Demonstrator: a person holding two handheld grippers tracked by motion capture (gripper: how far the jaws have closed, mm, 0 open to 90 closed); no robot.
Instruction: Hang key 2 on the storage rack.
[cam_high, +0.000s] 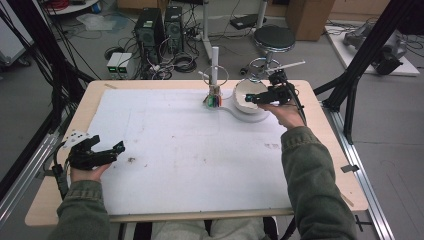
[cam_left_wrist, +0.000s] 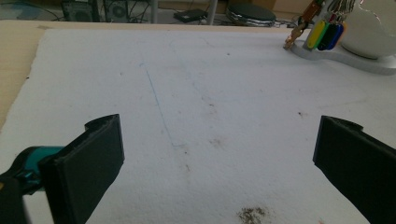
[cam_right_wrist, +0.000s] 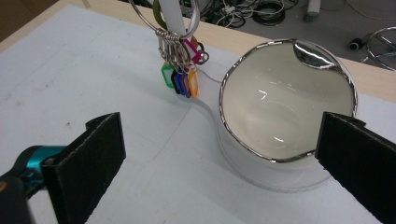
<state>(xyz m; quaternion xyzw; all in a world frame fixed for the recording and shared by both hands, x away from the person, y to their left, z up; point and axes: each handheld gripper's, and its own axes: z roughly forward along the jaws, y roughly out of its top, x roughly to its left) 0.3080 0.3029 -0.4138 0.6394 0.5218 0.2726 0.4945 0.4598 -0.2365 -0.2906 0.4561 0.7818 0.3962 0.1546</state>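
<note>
A white bowl (cam_high: 243, 95) with a wavy silver rim (cam_right_wrist: 285, 100) stands on a grey base (cam_high: 252, 118) at the back of the table, right of centre. Beside it rises a white post (cam_high: 215, 62) with a key ring of coloured tags (cam_right_wrist: 180, 77) hanging from it. My right gripper (cam_high: 257, 92) hovers over the bowl's right side, open (cam_right_wrist: 219, 135), with nothing between its jaws. Down at the table's left edge my left gripper (cam_high: 109, 146) is held low over the white mat (cam_left_wrist: 196, 93), open (cam_left_wrist: 219, 140) and empty. It points toward the tags (cam_left_wrist: 324, 35) and the bowl (cam_left_wrist: 369, 32).
The white mat (cam_high: 190, 150) covers most of the wooden tabletop (cam_high: 55, 200) and has small dark stains. Behind the table stand a round stool (cam_high: 274, 37) and computer towers (cam_high: 150, 27) among cables. Black frame struts (cam_high: 360, 65) rise at the right.
</note>
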